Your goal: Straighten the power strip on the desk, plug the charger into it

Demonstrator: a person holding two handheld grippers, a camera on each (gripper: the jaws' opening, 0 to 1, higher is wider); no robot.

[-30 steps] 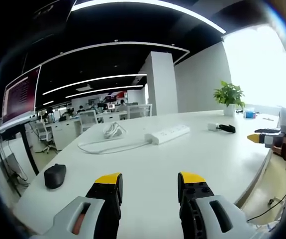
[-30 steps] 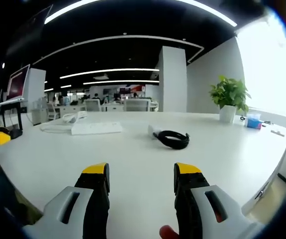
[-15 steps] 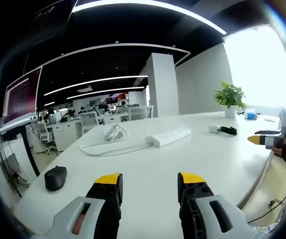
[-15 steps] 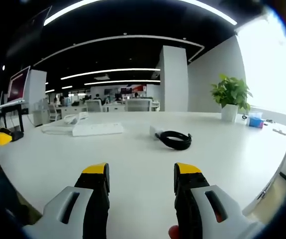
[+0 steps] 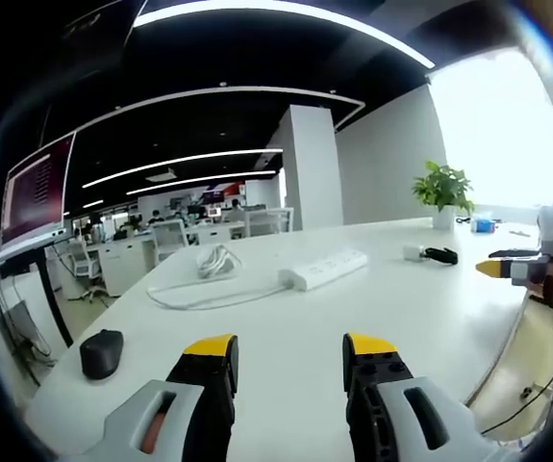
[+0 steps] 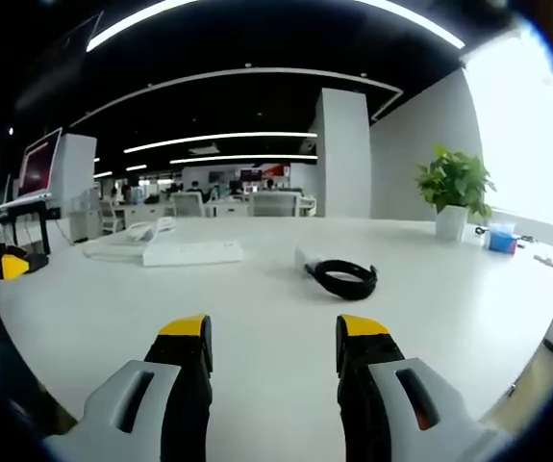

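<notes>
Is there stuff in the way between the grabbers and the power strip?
Nothing visible is. Bare white desk runs from the open left gripper to the power strip. The open right gripper also has bare desk up to it; the charger lies off to the side.

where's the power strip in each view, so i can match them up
Left gripper view: the power strip lies right of centre on the white desk, with its coiled cord to its left.
Right gripper view: the power strip lies left of centre, far beyond the open tongs.
Shared landmark: the potted plant at the desk's far right.
</notes>
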